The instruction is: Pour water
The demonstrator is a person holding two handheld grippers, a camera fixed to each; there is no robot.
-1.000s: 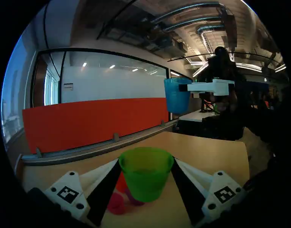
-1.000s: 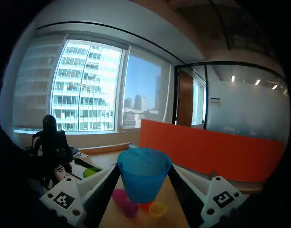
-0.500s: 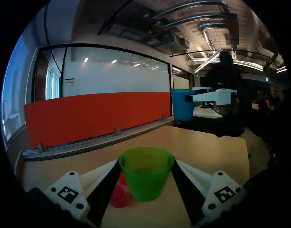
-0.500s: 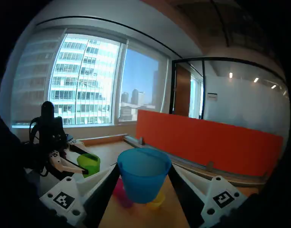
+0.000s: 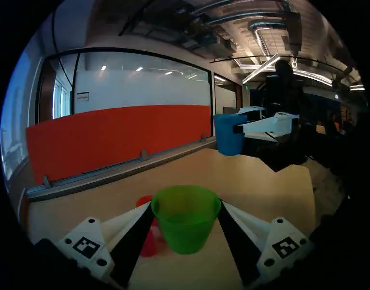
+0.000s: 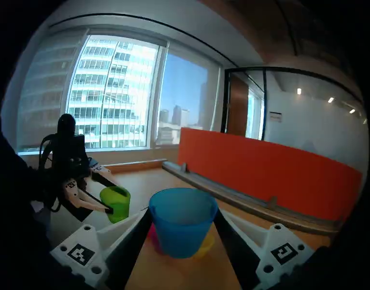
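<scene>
Above the wooden table, my left gripper pinched the green cup and my right gripper pinched the blue cup, well apart; tilting either before rims aligned risked spilling.

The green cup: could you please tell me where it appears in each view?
Left gripper view: bottom centre, the green cup sits between the left gripper's tongs.
Right gripper view: lower left of centre, left of the blue cup.
Shared landmark: the orange partition.

Orange partition, wooden table, tall windows
</scene>
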